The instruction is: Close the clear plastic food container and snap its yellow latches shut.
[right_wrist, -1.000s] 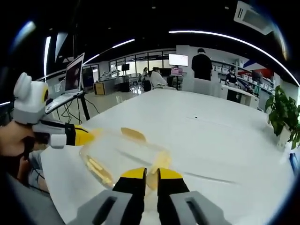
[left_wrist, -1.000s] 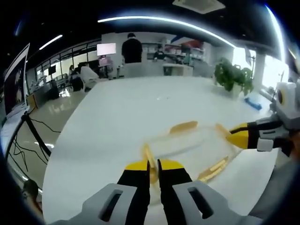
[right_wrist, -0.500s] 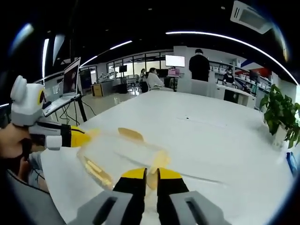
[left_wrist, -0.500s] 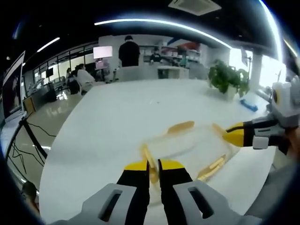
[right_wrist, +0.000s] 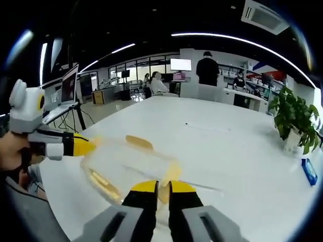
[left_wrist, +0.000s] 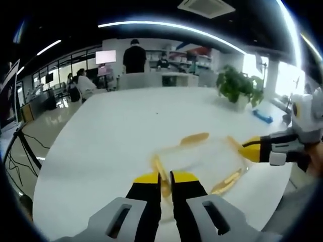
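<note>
The clear plastic container [left_wrist: 202, 156] with yellow latches lies low over the white table [left_wrist: 121, 121]. In the left gripper view my left gripper [left_wrist: 165, 177] is shut on the yellow latch [left_wrist: 158, 169] at the container's near end. My right gripper [left_wrist: 251, 149] reaches in from the right, its yellow tips at the opposite end. In the right gripper view my right gripper [right_wrist: 157, 187] is shut on the end latch [right_wrist: 169, 174] of the container [right_wrist: 126, 161], and the left gripper [right_wrist: 83, 146] meets the far end. Side latches [right_wrist: 103, 182] hang loose. Whether the container rests on the table I cannot tell.
A potted plant [left_wrist: 237, 85] and a blue object [left_wrist: 262, 116] sit at the table's far right; they also show as the plant [right_wrist: 292, 118] and blue object [right_wrist: 309, 171]. A laptop on a stand [right_wrist: 68, 85] is beyond the table's left edge. People [left_wrist: 133, 55] stand far back.
Both views have swung a little, so the plant and room have shifted in the picture. Both grippers keep the same hold on the container's ends.
</note>
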The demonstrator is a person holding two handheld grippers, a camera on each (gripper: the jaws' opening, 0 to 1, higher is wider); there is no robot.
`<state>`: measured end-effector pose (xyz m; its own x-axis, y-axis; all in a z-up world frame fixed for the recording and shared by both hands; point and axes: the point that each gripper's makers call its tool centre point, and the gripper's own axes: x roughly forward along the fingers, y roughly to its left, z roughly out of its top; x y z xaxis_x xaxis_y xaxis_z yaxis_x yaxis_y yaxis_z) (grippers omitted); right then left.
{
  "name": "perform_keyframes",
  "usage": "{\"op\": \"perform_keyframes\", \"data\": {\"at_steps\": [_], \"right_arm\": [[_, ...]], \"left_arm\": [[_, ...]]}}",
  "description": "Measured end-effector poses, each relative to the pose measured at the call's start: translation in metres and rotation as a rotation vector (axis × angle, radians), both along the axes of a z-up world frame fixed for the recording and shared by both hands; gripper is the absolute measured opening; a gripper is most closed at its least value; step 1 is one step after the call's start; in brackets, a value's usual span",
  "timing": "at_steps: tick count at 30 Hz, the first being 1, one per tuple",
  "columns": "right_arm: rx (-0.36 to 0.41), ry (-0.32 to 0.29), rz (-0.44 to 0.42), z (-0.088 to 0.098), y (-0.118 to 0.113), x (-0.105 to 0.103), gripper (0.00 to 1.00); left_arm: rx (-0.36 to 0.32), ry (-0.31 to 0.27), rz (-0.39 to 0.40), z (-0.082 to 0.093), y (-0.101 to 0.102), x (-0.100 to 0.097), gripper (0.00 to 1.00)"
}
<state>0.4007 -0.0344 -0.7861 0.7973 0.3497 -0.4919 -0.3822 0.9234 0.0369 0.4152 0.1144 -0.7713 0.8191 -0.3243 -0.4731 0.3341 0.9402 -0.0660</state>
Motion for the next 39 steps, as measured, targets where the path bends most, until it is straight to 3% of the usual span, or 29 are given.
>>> {"op": "perform_keyframes", "data": {"at_steps": [2,6,21,39], "right_arm": [[-0.007,0.003,-0.017,-0.001,-0.01,0.001,0.03],[-0.005,0.0,-0.053,0.001,-0.028,0.003,0.02],[-0.003,-0.01,-0.125,0.003,-0.071,0.006,0.01],[-0.02,-0.008,-0.154,0.003,-0.091,0.006,0.01]], "left_arm": [[0.065,-0.023,-0.05,0.002,-0.012,0.001,0.04],[0.006,-0.011,-0.048,0.001,-0.027,0.004,0.04],[0.001,-0.016,-0.118,0.003,-0.071,0.003,0.05],[-0.01,0.003,-0.155,-0.004,-0.09,0.002,0.06]]}}
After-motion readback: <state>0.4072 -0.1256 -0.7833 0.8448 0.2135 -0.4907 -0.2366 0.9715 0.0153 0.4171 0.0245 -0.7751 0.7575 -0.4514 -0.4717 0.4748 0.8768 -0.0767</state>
